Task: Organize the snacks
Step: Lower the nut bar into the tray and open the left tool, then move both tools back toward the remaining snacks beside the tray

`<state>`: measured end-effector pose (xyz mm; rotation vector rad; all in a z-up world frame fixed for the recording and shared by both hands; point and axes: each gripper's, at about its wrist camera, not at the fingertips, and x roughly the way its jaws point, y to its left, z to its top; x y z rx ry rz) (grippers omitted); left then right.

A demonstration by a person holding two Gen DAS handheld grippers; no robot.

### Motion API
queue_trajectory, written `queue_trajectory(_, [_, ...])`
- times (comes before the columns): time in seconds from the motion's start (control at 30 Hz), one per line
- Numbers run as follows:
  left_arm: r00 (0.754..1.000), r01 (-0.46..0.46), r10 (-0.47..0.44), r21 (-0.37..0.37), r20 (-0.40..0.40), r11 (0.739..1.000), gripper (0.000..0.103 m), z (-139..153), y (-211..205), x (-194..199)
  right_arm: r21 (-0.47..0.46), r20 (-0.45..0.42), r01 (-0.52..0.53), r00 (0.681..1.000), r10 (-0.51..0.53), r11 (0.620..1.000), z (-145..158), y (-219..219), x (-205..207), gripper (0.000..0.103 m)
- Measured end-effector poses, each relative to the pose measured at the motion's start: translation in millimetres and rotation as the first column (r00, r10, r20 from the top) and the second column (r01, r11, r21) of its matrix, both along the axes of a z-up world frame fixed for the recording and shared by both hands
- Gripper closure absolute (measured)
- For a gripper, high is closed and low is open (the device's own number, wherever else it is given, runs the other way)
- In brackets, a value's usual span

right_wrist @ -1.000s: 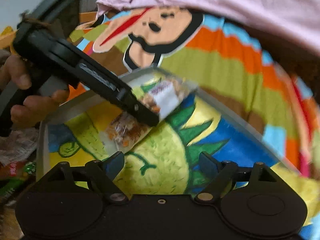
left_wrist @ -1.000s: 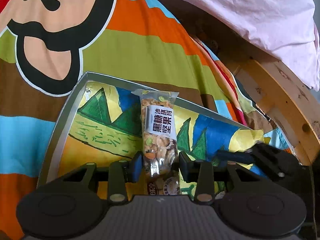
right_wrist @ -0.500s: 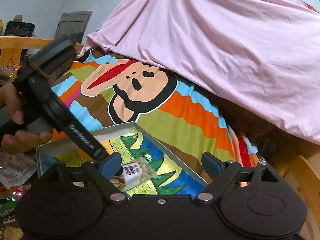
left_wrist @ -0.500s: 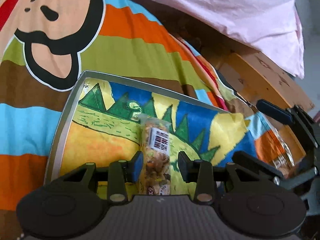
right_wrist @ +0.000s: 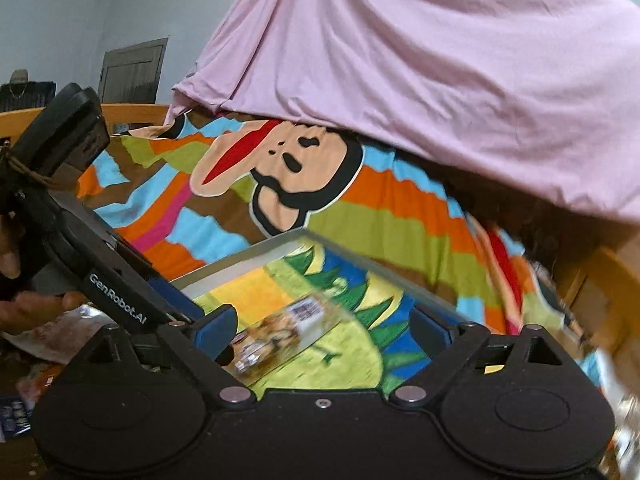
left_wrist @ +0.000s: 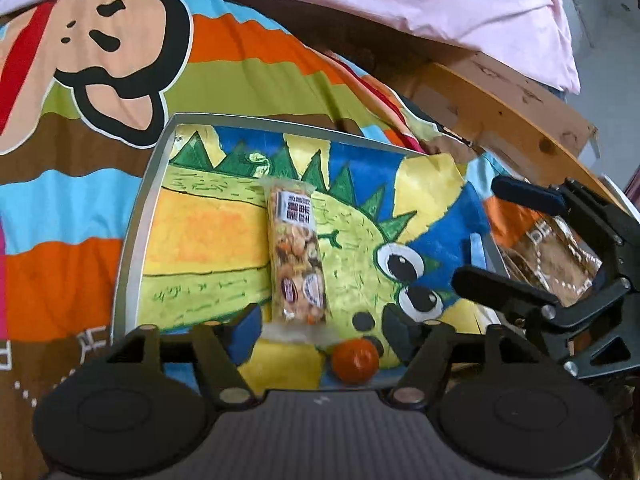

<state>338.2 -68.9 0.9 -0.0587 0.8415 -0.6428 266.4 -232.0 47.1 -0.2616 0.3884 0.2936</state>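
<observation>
Released nut bar (left_wrist: 296, 256) on tray (left_wrist: 136, 224), left hand-held gripper (left_wrist: 316, 330) opening

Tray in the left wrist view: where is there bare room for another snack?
The tray holds one nut bar, lying lengthwise mid-tray. Free: the wide orange-yellow stretch between the bar and the tray's left rim, and the dinosaur-face area to its right. Crowded: the right edge, where the right claw hangs.

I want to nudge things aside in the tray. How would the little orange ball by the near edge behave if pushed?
The orange ball looks round and smooth, so it would probably roll rather than slide. The tray floor looks flat, so only its raised rim would likely stop it. The nut bar beside it lies flat and should stay put.
</observation>
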Motion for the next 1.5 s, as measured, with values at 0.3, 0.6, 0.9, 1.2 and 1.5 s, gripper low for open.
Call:
queue_trajectory(0.3, [0.998, -0.043, 0.043, -0.003, 0.051, 0.999, 0.011, 7, 13, -41, 0.065, 0.008, 0.107, 0.994, -0.107, 0.992, 3, -1, -56, 0.002])
queue_trajectory(0.6, [0.987, -0.109, 0.106, 0.024, 0.117, 0.994, 0.001, 23, 25, -102, 0.144, -0.01, 0.187, 0.982, -0.188, 0.972, 8, 14, -123, 0.001])
queue_trajectory(0.9, [0.98, -0.121, 0.107, 0.077, 0.17, 0.99, 0.001, 36, 36, -160, 0.196, -0.06, 0.236, 0.972, -0.228, 0.952, 8, 30, -185, 0.001])
queue_trajectory(1.2, [0.968, -0.199, 0.184, 0.07, 0.171, 0.978, 0.001, 21, 45, -214, 0.242, -0.129, 0.353, 0.935, -0.331, 0.904, -1, 37, -235, 0.001])
queue_trajectory(1.5, [0.962, -0.244, 0.225, 0.11, 0.157, 0.964, 0.001, 1, 40, -240, 0.219, -0.242, 0.444, 0.888, -0.392, 0.869, -26, 33, -248, 0.001])
